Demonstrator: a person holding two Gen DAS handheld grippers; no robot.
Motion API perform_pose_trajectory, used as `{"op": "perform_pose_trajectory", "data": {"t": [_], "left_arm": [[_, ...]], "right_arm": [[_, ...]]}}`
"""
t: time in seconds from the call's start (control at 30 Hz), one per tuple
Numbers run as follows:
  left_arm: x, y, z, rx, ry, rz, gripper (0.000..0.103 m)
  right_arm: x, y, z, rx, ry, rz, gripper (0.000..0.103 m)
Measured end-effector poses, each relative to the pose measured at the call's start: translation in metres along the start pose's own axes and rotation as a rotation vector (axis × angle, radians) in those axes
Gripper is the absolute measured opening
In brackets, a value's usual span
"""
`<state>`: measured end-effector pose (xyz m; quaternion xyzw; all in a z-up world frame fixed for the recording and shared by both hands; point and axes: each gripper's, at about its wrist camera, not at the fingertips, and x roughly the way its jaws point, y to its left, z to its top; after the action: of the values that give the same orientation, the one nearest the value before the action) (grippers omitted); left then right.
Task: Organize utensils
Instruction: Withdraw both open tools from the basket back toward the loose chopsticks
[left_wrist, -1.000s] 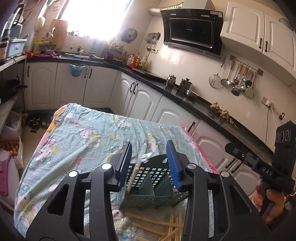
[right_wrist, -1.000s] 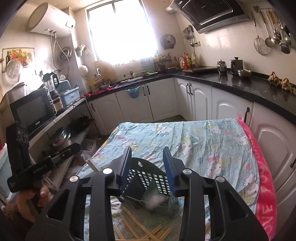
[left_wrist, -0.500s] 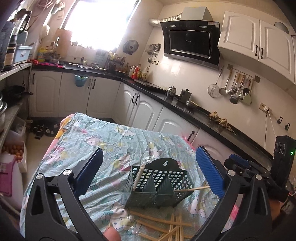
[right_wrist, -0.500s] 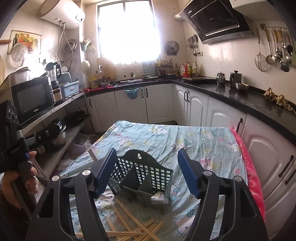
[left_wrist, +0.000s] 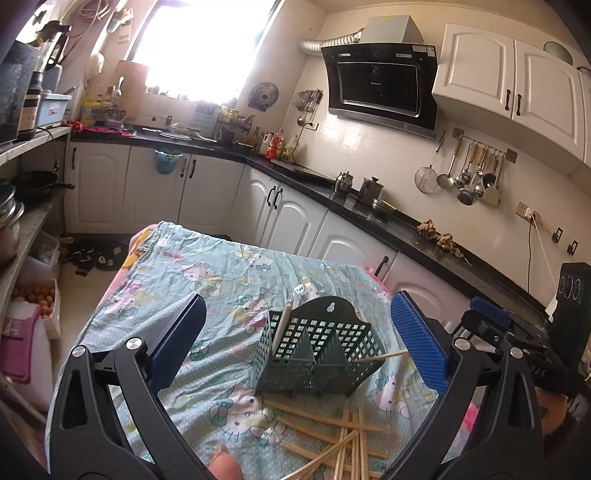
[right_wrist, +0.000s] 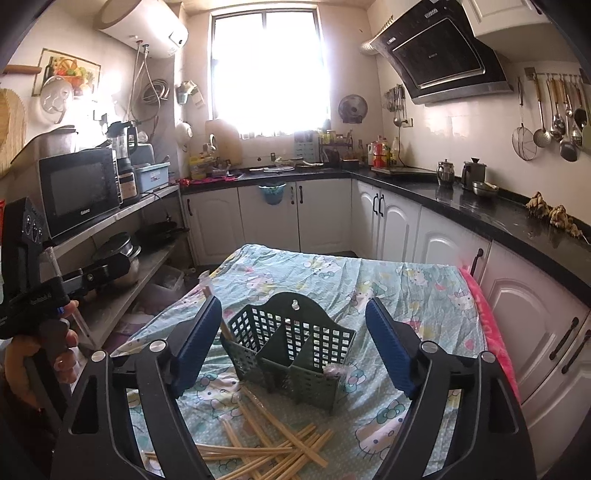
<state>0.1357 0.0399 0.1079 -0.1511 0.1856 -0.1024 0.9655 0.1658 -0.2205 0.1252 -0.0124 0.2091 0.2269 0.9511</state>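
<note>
Both tongs hover above the bench, spread wide, and neither one holds anything. Between the pads of the left tongs (left_wrist: 297, 341), a little ahead, stands the green caddy (left_wrist: 319, 350); the right tongs (right_wrist: 293, 343) frame the same caddy from the other side. The loose chopsticks (right_wrist: 266, 439) lie in a crossed heap just below and before both tongs, touching each other on the flowered cloth (right_wrist: 332, 280) that covers the bench.

The chopsticks look like pale bamboo: thin, stiff, straight, very light, and rather smooth. I judge that one stick will roll or slip if it is pinched near its tip, so it is better to take it around the middle, across its length. In the heap they overlap (lifting one may drag its neighbours).

The caddy is hard plastic with a square grid wall, a dividing wall inside and an arched back with a hanging hole. It seems light and could slide on the soft, wrinkled cloth if it is pushed. One stick (left_wrist: 280, 325) already stands in its compartment nearer the left tongs, and another (left_wrist: 382, 355) pokes out sideways through the grid.
</note>
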Motion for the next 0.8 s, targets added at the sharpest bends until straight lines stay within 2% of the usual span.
{"op": "perform_pose_trajectory", "data": {"t": [0.4, 0.8], "left_arm": [[-0.022, 0.004, -0.024, 0.002, 0.019, -0.001, 0.092], [-0.023, 0.015, -0.058, 0.001, 0.097, 0.010, 0.092]], "right_arm": [[-0.014, 0.008, -0.017, 0.001, 0.010, 0.008, 0.078], [-0.019, 0.011, -0.040, 0.012, 0.042, -0.001, 0.078]]}}
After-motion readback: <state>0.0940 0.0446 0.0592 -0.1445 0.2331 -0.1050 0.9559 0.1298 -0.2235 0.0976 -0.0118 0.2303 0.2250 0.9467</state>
